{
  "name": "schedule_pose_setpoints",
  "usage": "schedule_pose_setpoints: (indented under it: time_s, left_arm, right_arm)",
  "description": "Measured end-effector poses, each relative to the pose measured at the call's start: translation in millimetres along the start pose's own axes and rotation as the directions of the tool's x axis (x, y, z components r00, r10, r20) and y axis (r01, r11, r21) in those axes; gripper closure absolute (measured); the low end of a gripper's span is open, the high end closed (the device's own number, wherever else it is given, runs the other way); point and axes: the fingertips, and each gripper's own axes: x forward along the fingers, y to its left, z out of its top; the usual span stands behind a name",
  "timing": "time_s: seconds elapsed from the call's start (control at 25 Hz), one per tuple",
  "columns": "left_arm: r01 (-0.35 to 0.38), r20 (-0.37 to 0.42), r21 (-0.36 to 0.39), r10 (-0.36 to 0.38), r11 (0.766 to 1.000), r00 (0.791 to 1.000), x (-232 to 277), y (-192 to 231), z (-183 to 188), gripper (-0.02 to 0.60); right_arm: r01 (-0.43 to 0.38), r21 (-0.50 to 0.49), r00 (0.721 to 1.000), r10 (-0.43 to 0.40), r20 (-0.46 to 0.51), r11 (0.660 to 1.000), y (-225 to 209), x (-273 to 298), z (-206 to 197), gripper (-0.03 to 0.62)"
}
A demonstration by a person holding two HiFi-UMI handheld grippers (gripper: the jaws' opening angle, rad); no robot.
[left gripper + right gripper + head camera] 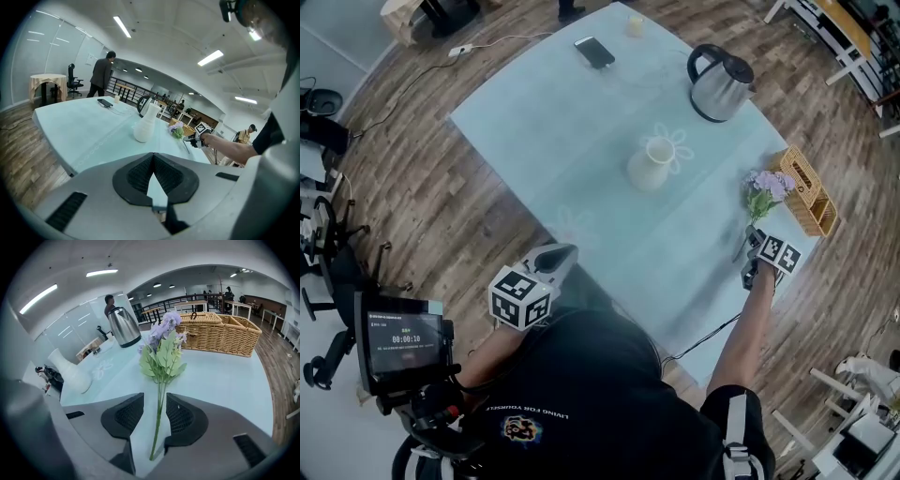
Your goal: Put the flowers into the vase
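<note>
A bunch of purple flowers (766,190) with green leaves lies on the pale blue table (572,141) near its right edge. My right gripper (752,242) is down at the stem end. In the right gripper view the thin green stem (158,420) runs between the open jaws of the right gripper (154,404), close to the right pad, with gaps on both sides. The white vase (652,164) stands upright mid-table, apart from the flowers. My left gripper (561,255) hovers at the table's near edge, its jaws (153,157) meeting at the tips with nothing in them.
A wicker basket (806,192) sits just beyond the flowers at the table's right edge. A steel kettle (719,82) stands at the back right, a phone (594,52) with a cable at the far end. A person (101,75) stands beyond the table.
</note>
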Motion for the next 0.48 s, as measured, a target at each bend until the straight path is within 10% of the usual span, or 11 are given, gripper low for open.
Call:
schedule_pose_setpoints:
  time_s: [0.48]
  left_arm:
    - [-0.022, 0.014, -0.035, 0.022, 0.999, 1.000, -7.5, 30.9, 13.2, 0.574]
  right_arm:
    - [0.082, -0.015, 0.990, -0.083, -0.111, 0.997, -9.4, 39.7, 21.2, 0.468]
